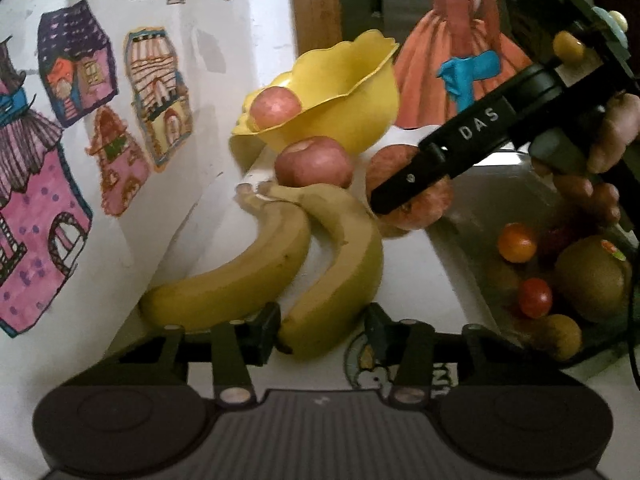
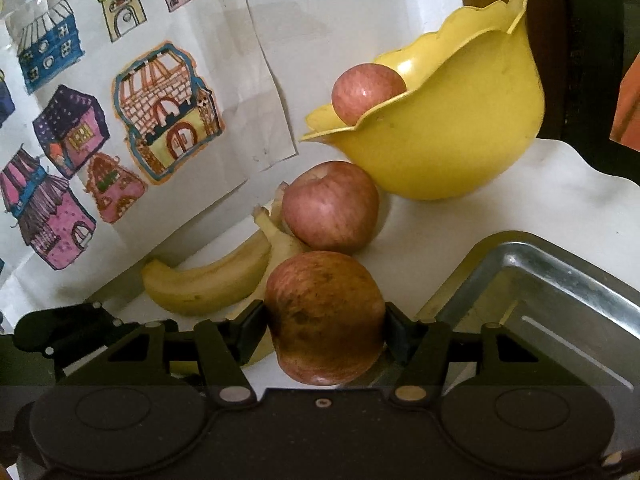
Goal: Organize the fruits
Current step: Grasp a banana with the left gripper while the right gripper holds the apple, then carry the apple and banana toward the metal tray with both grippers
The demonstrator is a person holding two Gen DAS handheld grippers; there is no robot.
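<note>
Wall (image 2: pixel 320 12): covered with house drawings (image 2: pixel 168 112).
Counter (image 2: pixel 540 200): white; bowl (image 2: pixel 460 140), bananas (image 1: pixel 280 264), tray (image 2: pixel 560 292) carried.
Right tongs (image 2: pixel 325 320): closed on an apple (image 2: pixel 324 316).
Left tongs (image 1: pixel 322 328): held wide, around a banana tip.

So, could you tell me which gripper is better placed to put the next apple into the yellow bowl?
The right gripper: it is already shut on a bruised apple, with the yellow bowl just ahead. The left gripper is open and straddles a banana instead.
</note>
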